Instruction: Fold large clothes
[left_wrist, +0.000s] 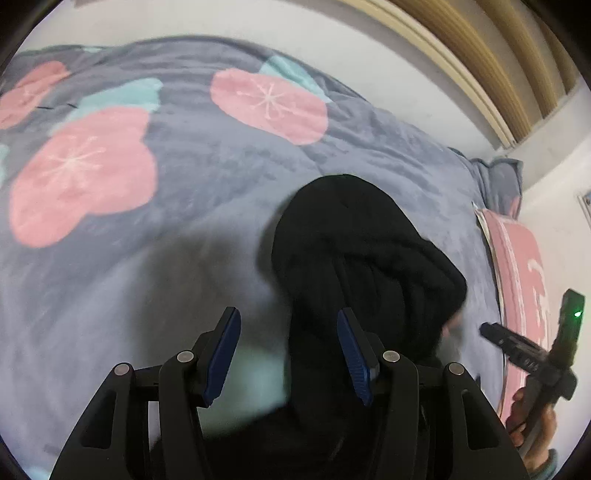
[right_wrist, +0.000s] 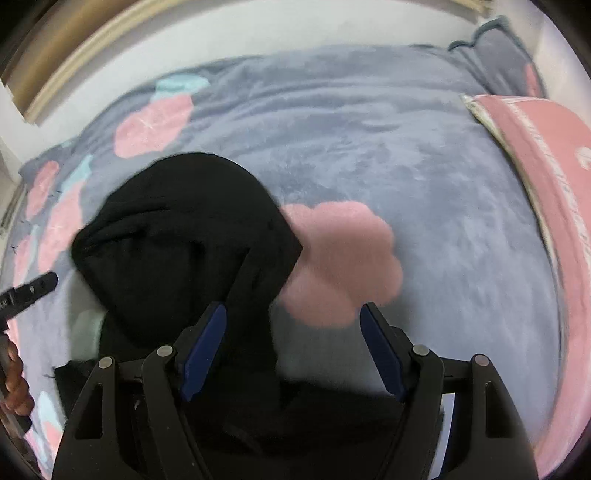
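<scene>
A black hooded garment (left_wrist: 354, 251) lies bunched on a grey blanket with pink flowers (left_wrist: 184, 184), its hood end pointing away from me. My left gripper (left_wrist: 290, 354) hovers over the garment's near part. Its blue pads (left_wrist: 225, 354) stand apart, with the cloth seen beneath the gap and pressed by neither pad. In the right wrist view the same garment (right_wrist: 184, 236) lies to the left on the blanket (right_wrist: 406, 147). My right gripper (right_wrist: 293, 350) is open over the garment's near edge and a pink flower. Each gripper shows at the edge of the other's view.
A pink pillow (right_wrist: 546, 177) lies along the right side of the bed, with a grey pillow (right_wrist: 495, 55) behind it. A white wall and wooden slats (left_wrist: 480, 55) border the far side. A hand (left_wrist: 532, 435) holds the right gripper (left_wrist: 532, 354).
</scene>
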